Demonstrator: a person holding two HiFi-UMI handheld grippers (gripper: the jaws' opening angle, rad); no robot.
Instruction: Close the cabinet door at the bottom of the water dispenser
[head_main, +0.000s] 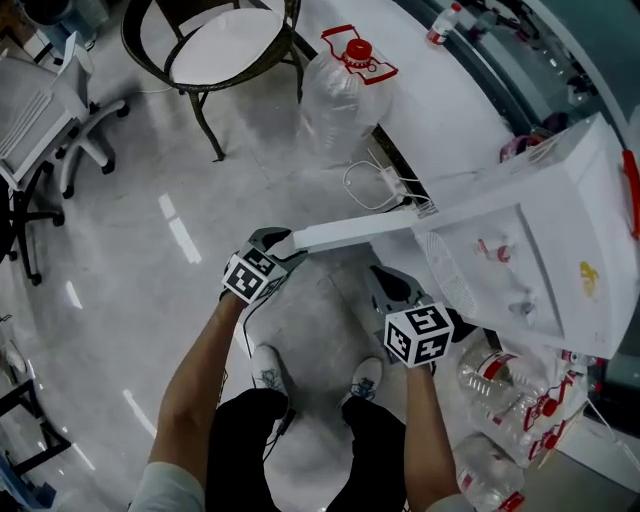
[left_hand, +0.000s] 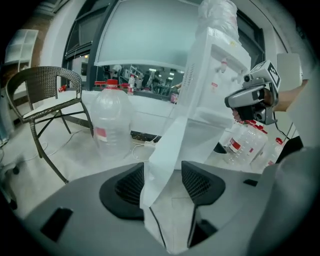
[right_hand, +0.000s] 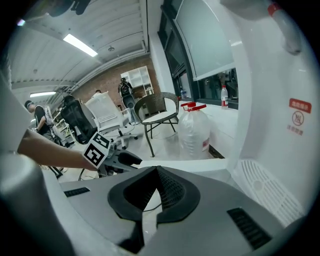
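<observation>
The white water dispenser (head_main: 540, 250) stands at the right. Its bottom cabinet door (head_main: 360, 230) is swung out wide to the left. My left gripper (head_main: 285, 240) is at the door's free end. In the left gripper view its jaws (left_hand: 162, 175) are open, with the door's thin edge (left_hand: 170, 145) between them; there is a gap on the right side. My right gripper (head_main: 385, 280) hangs in front of the open cabinet, just short of the door, and holds nothing. In the right gripper view its pads (right_hand: 156, 172) meet at the tips, and the door (right_hand: 200, 165) lies beyond them.
A large water bottle (head_main: 345, 95) with a red cap stands behind the door, next to a wicker chair (head_main: 215, 50). A cable and plug (head_main: 375, 185) lie on the floor by the dispenser. Several bottles (head_main: 500, 390) crowd the lower right. An office chair (head_main: 50, 120) is at far left.
</observation>
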